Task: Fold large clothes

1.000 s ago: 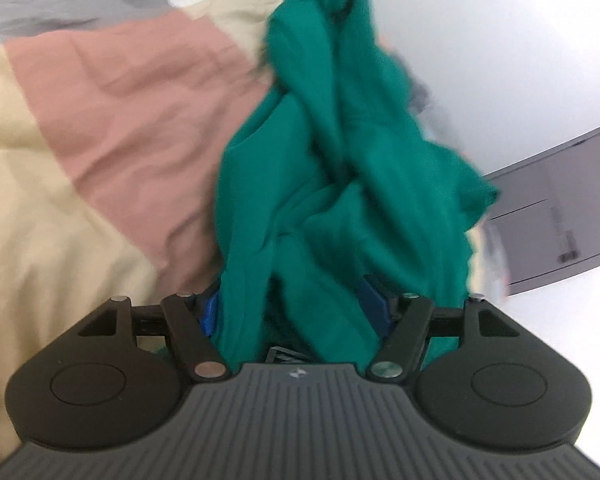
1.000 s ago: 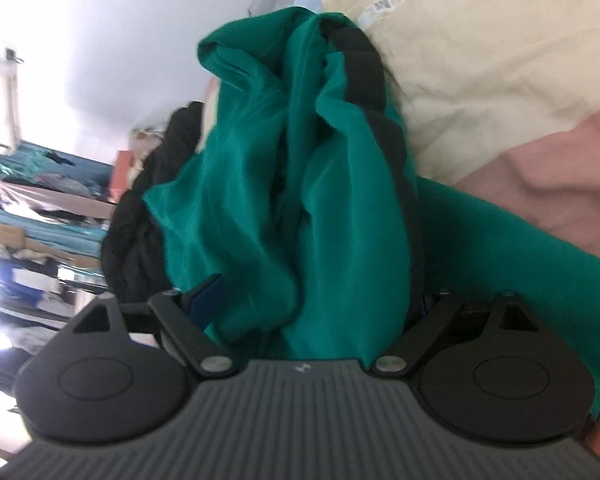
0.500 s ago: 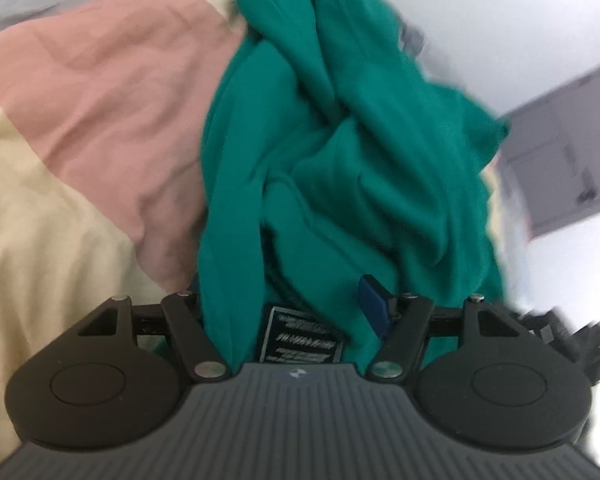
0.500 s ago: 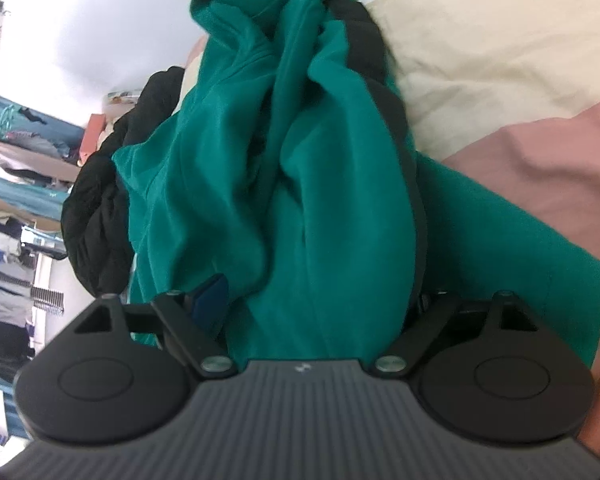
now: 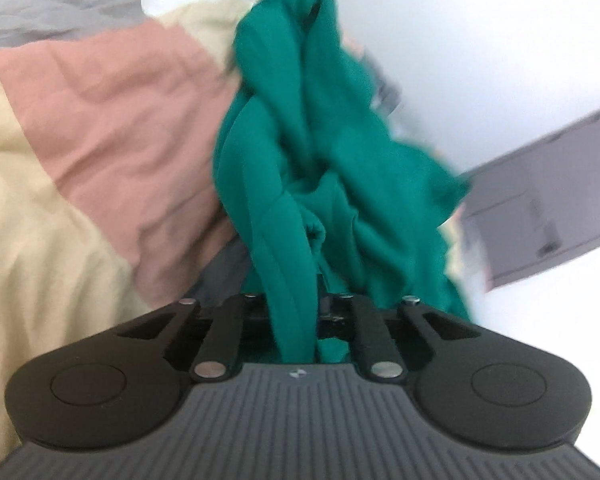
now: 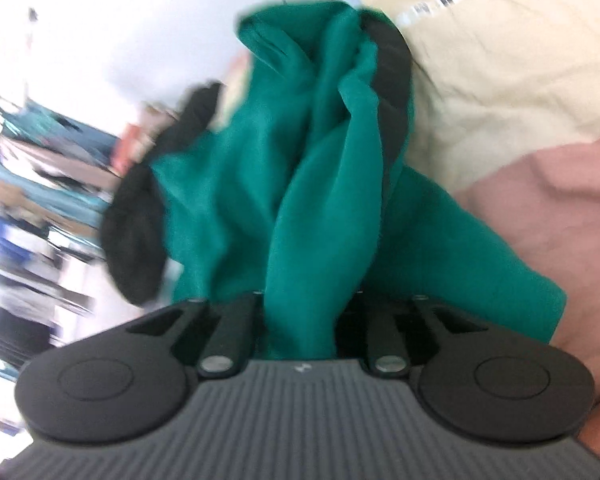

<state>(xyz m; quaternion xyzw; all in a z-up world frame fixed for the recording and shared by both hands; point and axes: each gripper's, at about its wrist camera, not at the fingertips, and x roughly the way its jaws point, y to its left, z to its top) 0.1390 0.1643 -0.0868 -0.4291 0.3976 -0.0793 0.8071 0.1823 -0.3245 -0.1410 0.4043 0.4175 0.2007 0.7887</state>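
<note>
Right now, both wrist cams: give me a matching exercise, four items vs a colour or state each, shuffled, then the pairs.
Items
1. left gripper
2. garment
3. dark trim band
4. bedspread

States
A. runs along one edge of the green cloth
B. pink, cream and grey blocks
C. shut on a bunched strand of cloth
D. green, twisted, held up by both grippers

Pairs: 1-C, 2-D, 3-A, 4-B. The right gripper is shut on the garment too.
</note>
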